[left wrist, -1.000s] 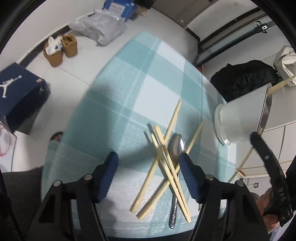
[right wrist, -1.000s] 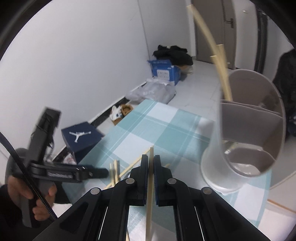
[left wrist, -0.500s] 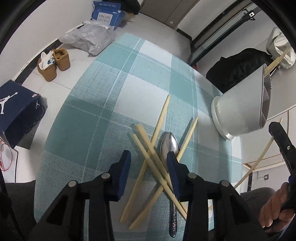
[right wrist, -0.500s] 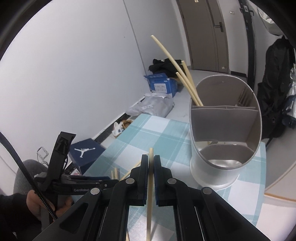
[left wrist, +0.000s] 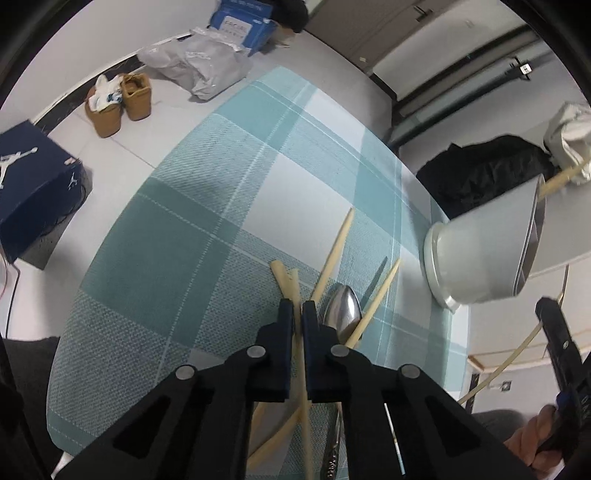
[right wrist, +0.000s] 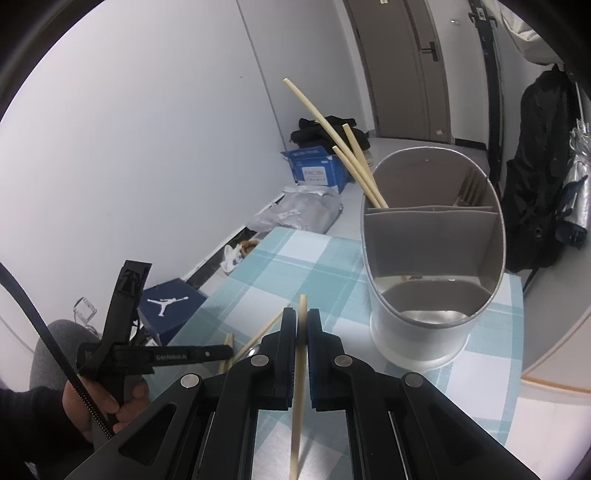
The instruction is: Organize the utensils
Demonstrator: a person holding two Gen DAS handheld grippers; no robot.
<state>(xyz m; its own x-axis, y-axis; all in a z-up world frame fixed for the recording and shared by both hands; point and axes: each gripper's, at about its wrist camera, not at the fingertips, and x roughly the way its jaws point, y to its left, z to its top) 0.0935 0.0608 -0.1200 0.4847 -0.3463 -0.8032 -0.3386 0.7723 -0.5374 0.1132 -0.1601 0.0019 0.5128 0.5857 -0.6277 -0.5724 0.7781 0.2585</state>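
Observation:
My left gripper is shut on a bamboo chopstick from the pile on the teal checked tablecloth. Other chopsticks and a metal spoon lie beside it. My right gripper is shut on another chopstick and holds it above the table, short of the grey divided utensil holder. The holder has three chopsticks in its far left compartment. The holder also shows in the left wrist view.
On the floor to the left are a dark blue shoe box, tan shoes, a grey plastic bag and a blue carton. A black backpack stands behind the table. The table edge lies just right of the holder.
My left gripper has closed from wide open onto a chopstick in the pile. My right gripper has pulled back from the holder with its chopstick still in it.

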